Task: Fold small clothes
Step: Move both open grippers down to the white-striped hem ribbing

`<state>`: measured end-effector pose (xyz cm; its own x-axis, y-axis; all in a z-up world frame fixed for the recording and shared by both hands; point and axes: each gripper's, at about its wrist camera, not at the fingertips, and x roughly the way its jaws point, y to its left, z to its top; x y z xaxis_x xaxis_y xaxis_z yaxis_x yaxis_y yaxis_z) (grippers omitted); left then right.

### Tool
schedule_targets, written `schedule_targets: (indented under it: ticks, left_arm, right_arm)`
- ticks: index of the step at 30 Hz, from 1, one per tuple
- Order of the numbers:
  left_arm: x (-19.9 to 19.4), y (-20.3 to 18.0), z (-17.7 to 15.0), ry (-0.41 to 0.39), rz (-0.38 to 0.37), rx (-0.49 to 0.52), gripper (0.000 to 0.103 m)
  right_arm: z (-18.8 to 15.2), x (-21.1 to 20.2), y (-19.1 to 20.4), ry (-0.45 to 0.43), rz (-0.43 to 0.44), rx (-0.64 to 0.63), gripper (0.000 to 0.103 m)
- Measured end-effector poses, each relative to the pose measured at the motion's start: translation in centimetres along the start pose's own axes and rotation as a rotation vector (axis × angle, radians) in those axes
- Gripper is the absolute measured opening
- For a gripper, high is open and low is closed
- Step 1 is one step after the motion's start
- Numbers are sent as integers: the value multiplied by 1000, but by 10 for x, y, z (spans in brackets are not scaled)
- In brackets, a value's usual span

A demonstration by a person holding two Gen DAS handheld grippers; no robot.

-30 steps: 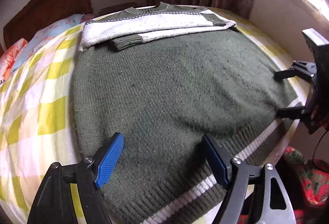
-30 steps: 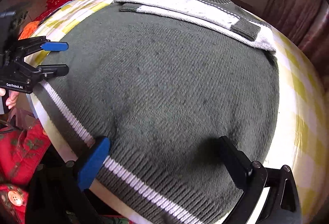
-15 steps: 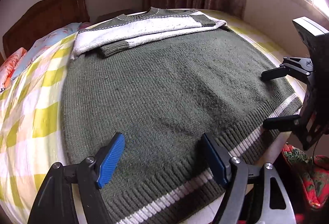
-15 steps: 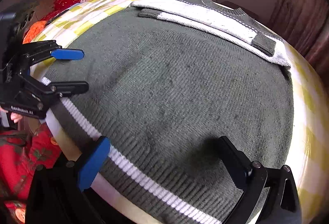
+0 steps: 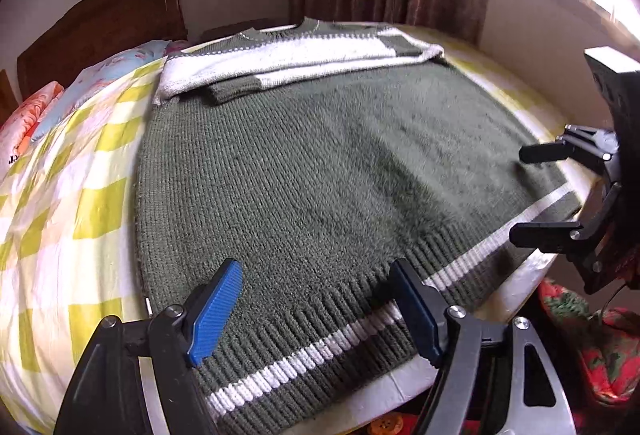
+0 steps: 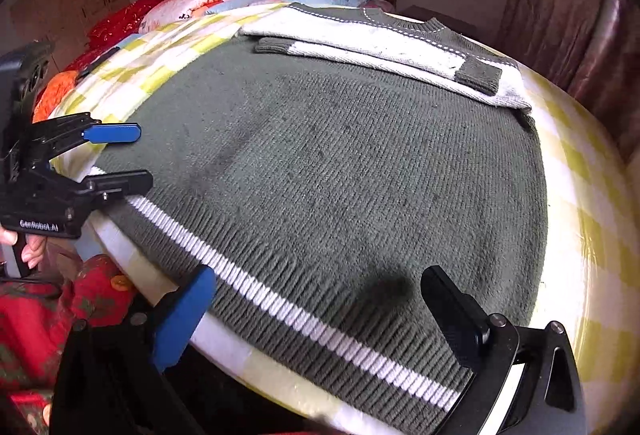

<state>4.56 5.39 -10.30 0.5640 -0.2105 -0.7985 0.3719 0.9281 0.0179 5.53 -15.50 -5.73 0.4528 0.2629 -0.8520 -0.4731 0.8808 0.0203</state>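
So far, dark green knitted sweater with white stripe hem [image 5: 320,171] lay flat on yellow-checked bed [image 5: 80,203]; both sleeves already folded across chest. Left tool [image 5: 316,309] and right tool [image 6: 316,315] gaped, empty, over hem. Body folds remained, judging by layout.

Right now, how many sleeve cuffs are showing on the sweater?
2. One green ribbed cuff lies toward the pillows, folded across the chest of the sweater. The other cuff lies toward the curtain side, on the white band.
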Motion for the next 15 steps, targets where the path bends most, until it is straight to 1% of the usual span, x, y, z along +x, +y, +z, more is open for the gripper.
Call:
schedule_targets:
  ticks: [1,2,3,6,10,13,15]
  left_arm:
    - [-2,0,-3,-24,2,3,79]
    - [-2,3,-6,-26,-9,-3,80]
    - [-3,7,-7,-29,-19,-13,82]
    - [-3,13,-10,-25,-6,-22,88]
    - [-4,13,-11,-25,-2,-22,89]
    - [-6,14,-13,-22,0,-24,89]
    - [-7,15,-14,-21,2,-26,89]
  right_arm:
    - [-1,9,2,30,-24,-13,103]
    - [-2,10,1,-5,-10,-12,103]
    - [-3,11,-2,-12,5,-13,103]
    - [-11,8,-11,-9,4,-17,103]
    - [-20,3,-18,-8,-4,-10,103]
    - [-35,-10,-19,-10,-11,-13,103]
    - [-37,-10,-19,-4,-17,-14,103]
